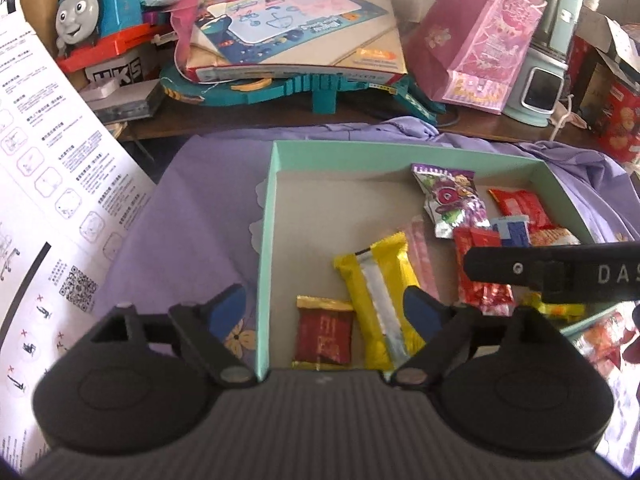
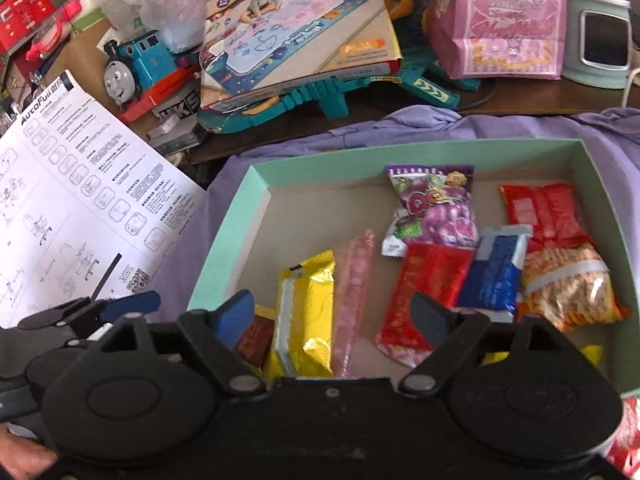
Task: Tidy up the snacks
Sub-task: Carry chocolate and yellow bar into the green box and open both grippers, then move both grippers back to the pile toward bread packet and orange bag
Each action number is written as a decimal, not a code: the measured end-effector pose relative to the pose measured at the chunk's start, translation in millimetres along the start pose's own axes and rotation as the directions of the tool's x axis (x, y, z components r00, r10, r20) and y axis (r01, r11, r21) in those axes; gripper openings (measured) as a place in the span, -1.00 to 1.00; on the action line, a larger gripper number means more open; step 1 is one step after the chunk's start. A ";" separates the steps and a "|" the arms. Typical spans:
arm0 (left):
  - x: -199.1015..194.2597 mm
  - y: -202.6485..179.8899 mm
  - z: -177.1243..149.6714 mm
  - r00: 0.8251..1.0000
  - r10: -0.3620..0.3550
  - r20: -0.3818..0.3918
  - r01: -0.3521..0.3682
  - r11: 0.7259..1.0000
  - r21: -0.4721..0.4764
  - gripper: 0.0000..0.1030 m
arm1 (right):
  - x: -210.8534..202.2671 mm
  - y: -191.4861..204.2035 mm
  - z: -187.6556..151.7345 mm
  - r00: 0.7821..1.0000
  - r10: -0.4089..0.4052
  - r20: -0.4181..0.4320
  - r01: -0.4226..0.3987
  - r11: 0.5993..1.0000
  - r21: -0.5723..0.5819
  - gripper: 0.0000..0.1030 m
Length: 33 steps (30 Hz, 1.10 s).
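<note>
Box (image 2: 224,248), shallow, mint-green card walls, plain brown floor, resting on lilac cloth (image 1: 192,208). Contents, all loose on the floor:
- yellow foil snack bar with silver stripe (image 2: 306,312), lying lengthwise near the front wall;
- small dark-red square packet with gold edge (image 1: 323,332), just left of the yellow bar;
- slim pink translucent stick packet (image 2: 354,300), just right of the yellow bar;
- purple-and-silver grape-print sweet bag (image 2: 432,208), toward the back;
- shiny red foil packet (image 2: 424,300), in front of the grape bag;
- blue-and-white wrapper (image 2: 496,272), overlapping the red foil packet's right side;
- plain red pouch (image 2: 544,212), back right corner;
- clear bag of orange-brown crisps (image 2: 568,288), front right, against the red pouch.

Left gripper (image 1: 324,308): black, blue pads, jaws spread wide, nothing between them; one finger over the cloth outside the box's left wall, the other over the yellow bar.

Right gripper (image 2: 334,316): black, jaws spread wide, gripping nothing, poised above the yellow bar and pink stick.

Surroundings: white printed instruction sheet (image 2: 80,200) left of the box; blue toy locomotive (image 1: 96,12); flat drawing-mat carton (image 1: 296,28); pink paper gift bag (image 1: 476,44) behind.
</note>
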<state>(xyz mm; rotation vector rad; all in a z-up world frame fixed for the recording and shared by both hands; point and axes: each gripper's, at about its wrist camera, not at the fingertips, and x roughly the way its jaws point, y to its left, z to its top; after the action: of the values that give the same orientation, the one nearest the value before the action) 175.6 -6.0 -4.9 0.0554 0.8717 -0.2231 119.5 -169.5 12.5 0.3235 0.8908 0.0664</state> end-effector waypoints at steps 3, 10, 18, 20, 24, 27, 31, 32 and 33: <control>-10.3 -1.7 -9.8 1.000 0.015 0.005 -0.016 1.000 0.017 0.77 | -11.0 -2.2 -9.5 1.000 -0.003 0.007 0.003 1.000 0.006 0.67; -40.1 15.2 -46.4 0.999 0.035 -0.023 -0.035 0.999 0.014 0.78 | -38.7 4.8 -42.8 1.000 0.019 -0.002 -0.019 1.000 0.012 0.68; -58.0 34.3 -96.2 0.997 0.028 -0.066 -0.027 1.000 0.014 0.80 | -38.4 26.7 -84.9 0.997 0.028 -0.077 -0.028 1.000 -0.002 0.68; -56.9 37.2 -107.4 0.996 0.024 -0.085 -0.023 1.000 0.014 0.80 | -31.4 32.4 -96.5 0.994 0.027 -0.108 -0.028 1.000 -0.001 0.68; -53.0 39.0 -127.0 0.993 0.005 -0.120 -0.002 1.000 0.024 0.79 | -13.6 41.7 -112.7 0.987 0.021 -0.161 -0.020 1.000 0.006 0.68; -49.5 40.4 -135.5 0.992 0.014 -0.127 -0.009 0.999 0.044 0.70 | -1.1 48.9 -119.2 0.983 0.020 -0.184 -0.018 1.000 0.011 0.67; -43.7 48.6 -138.1 0.989 -0.002 -0.146 0.004 1.000 0.015 0.48 | 11.3 55.8 -120.4 0.980 0.014 -0.197 -0.010 1.000 0.020 0.60; -42.3 50.5 -138.0 0.989 -0.006 -0.148 0.007 1.000 0.008 0.45 | 14.2 56.2 -119.7 0.980 0.012 -0.197 -0.008 1.000 0.023 0.59; -41.1 51.8 -137.8 0.989 -0.010 -0.150 0.011 1.000 0.003 0.45 | 17.1 57.2 -119.4 0.980 0.011 -0.198 -0.006 1.000 0.025 0.59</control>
<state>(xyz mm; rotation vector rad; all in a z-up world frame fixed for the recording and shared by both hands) 57.6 70.7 -64.4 0.0715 1.0215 -0.2325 42.3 -82.1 -52.7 0.3471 1.0881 0.0971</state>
